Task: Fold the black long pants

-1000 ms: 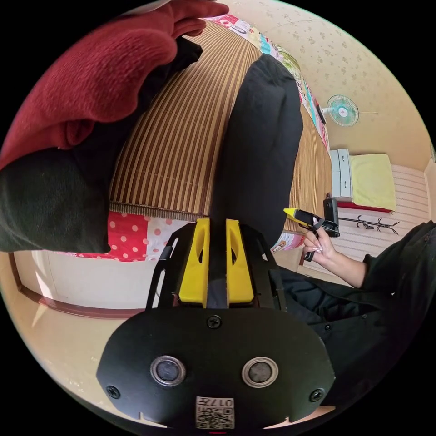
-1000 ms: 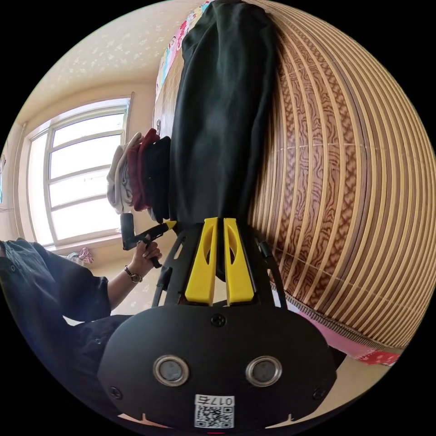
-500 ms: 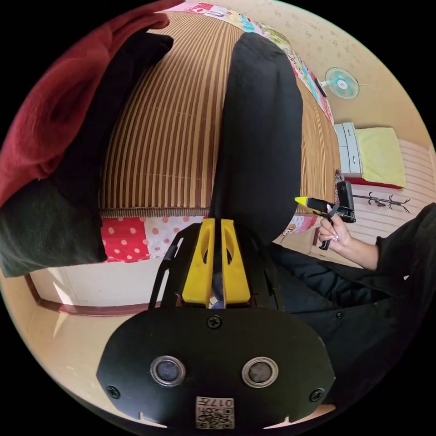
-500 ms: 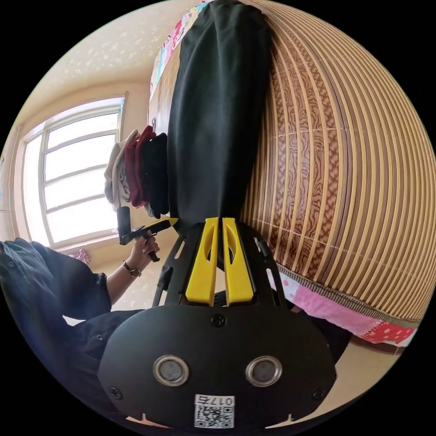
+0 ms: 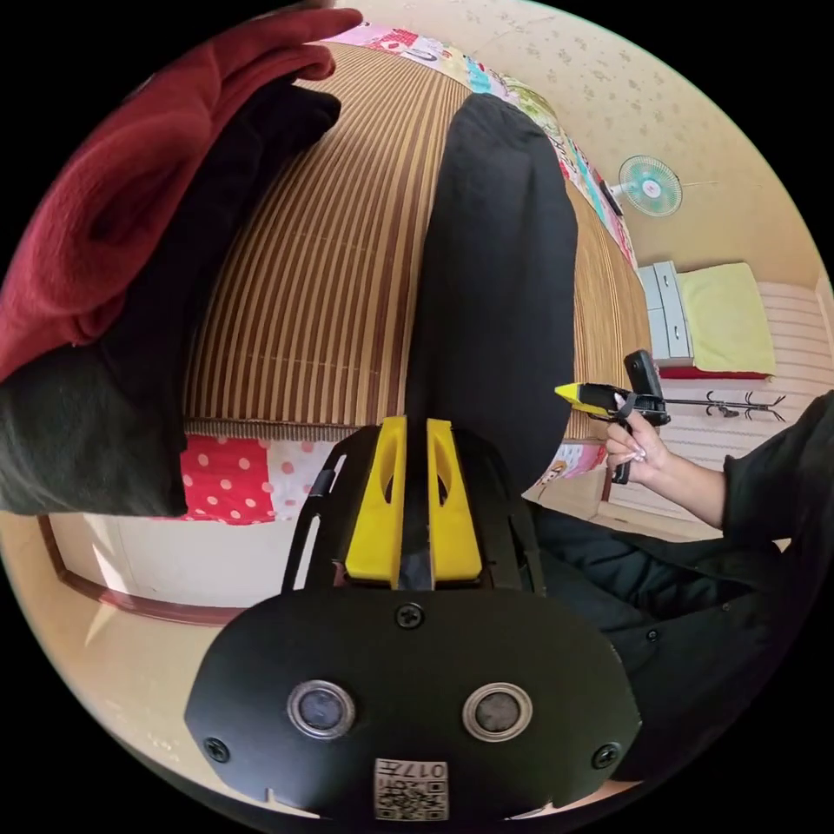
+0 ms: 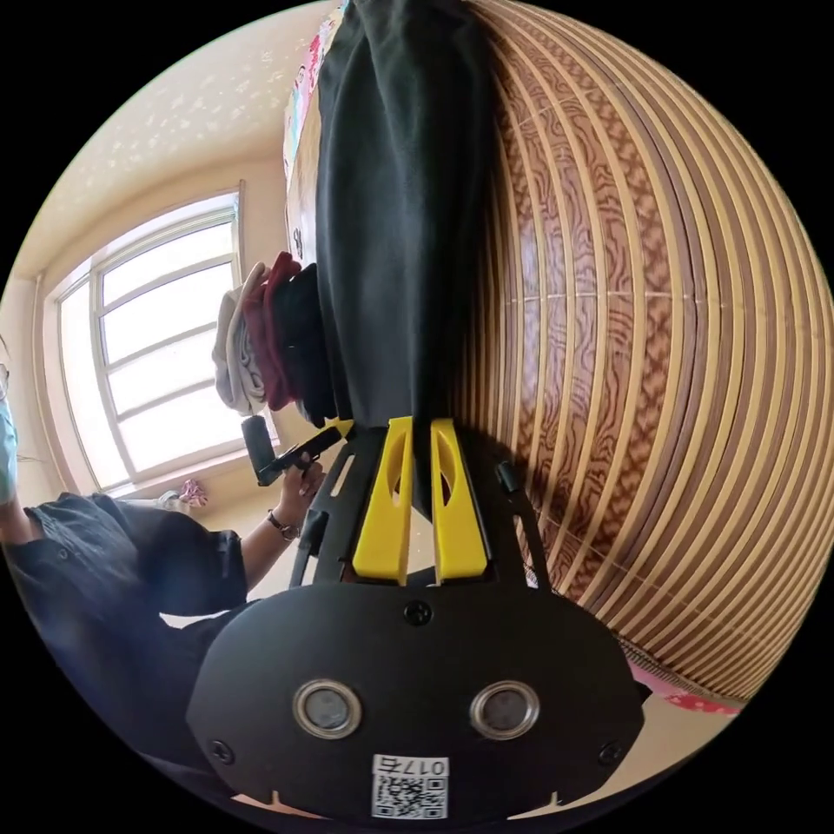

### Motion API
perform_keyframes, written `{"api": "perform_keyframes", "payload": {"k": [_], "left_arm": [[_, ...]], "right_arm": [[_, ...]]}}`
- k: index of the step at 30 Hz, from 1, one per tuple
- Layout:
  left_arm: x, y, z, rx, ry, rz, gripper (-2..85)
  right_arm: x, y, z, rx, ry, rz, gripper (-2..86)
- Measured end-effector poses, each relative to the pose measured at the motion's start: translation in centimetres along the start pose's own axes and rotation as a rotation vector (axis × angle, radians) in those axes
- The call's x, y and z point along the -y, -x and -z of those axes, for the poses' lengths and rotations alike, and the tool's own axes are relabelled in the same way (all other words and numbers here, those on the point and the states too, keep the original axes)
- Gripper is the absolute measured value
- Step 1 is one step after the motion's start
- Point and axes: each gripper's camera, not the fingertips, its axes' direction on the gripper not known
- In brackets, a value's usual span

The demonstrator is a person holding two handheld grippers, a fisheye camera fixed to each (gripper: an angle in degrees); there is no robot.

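Yellow plastic fingers [image 5: 375, 504] of the left gripper [image 5: 412, 427] stand nearly closed, pinching a thin edge of the black long pants [image 5: 499, 287] between them. In the right gripper view, the right gripper [image 6: 415, 427] matches this: its two yellow fingers [image 6: 387, 508] are drawn almost together on the same dark cloth [image 6: 401, 208].

Beyond both pairs of fingers the pants run away as one long, narrow folded strip, lying flat on the striped brown bamboo mat [image 5: 330, 261] that covers the bed. To the left of the left gripper's fingers, a stack of folded clothes sits on the mat's edge, a dark red knit garment [image 5: 148, 165] on top of a black one [image 5: 95, 417]. Just below the mat's near border, a red polka-dot patchwork quilt [image 5: 228, 465] shows.

Off to the right of the left gripper's fingers, the person's hand [image 5: 638, 452] grips the handle of the right gripper [image 5: 584, 398], with a black sleeve behind it. Farther off stand a small teal fan [image 5: 650, 184] and a white drawer unit [image 5: 660, 313].

In the right gripper view, a bright window [image 6: 161, 339] lies left of the fingers.
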Motion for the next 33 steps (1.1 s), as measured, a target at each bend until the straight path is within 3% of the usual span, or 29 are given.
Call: {"api": "perform_keyframes", "payload": {"k": [2, 8, 11, 15, 18, 21, 25, 28, 33], "left_arm": [[-0.6, -0.7, -1.2, -0.052, 0.028, 0.007, 3.3], [-0.9, -7.4, -8.9, -0.096, 0.35, -0.172, 3.9], [0.2, -8.5, -8.6, -0.103, 0.296, -0.187, 4.1], [4.8, -8.4, -5.0, -0.125, 0.091, -0.157, 6.1], [10.3, -7.1, -3.4, -0.173, -0.01, -0.071, 6.5], [15.5, -6.4, -2.0, -0.182, -0.134, -0.021, 6.9], [21.0, -6.7, -2.7, -0.161, -0.172, -0.012, 7.3], [22.0, -5.7, -3.7, -0.226, -0.212, 0.087, 7.5], [20.4, -5.9, -5.4, -0.262, -0.221, 0.145, 7.5]], "right_arm": [[-1.0, 1.2, 1.5, -0.039, 0.019, 0.051, 4.1], [-6.3, 2.8, 7.9, -0.335, 0.119, 0.137, 3.9], [-6.7, 1.8, 11.9, -0.292, 0.119, 0.016, 4.8], [-3.7, 4.9, 20.1, -0.246, -0.213, 0.081, 5.9], [1.9, 7.9, 22.4, -0.273, -0.329, 0.132, 6.6], [7.5, 11.0, 22.3, -0.355, -0.41, 0.172, 7.1], [12.7, 11.0, 20.9, -0.333, -0.471, 0.143, 9.3], [14.2, 10.1, 20.0, -0.326, -0.507, 0.061, 8.5], [12.4, 12.8, 19.8, -0.363, -0.587, 0.13, 2.7]]}}
